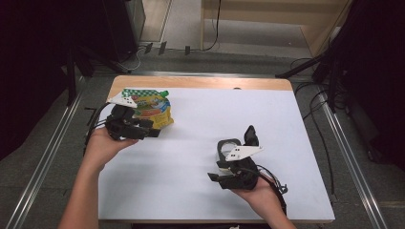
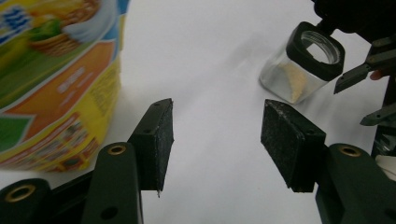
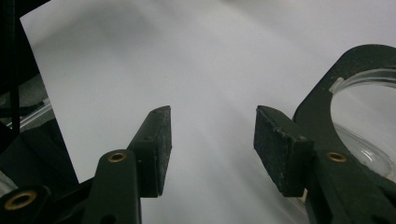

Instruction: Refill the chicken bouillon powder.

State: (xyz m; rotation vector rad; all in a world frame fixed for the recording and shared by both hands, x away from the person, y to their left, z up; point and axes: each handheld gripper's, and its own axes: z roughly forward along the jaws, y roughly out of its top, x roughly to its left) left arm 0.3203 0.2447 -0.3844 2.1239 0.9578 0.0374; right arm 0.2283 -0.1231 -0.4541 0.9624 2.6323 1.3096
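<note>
Snack bag [image 1: 152,109] beside left tool [image 1: 152,131]; jar [image 1: 225,149]

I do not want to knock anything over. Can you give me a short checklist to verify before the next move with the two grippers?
1. Left gripper open with nothing between its jaws: ok.
2. Right gripper open with nothing between its jaws: ok.
3. Snack bag beside the left gripper, not gripped: ok.
4. Clear jar with a black rim upright on the table: ok.
5. Jar close beside the right gripper; touching or apart: cannot tell.
6. White table bare between the two grippers: ok.
</note>
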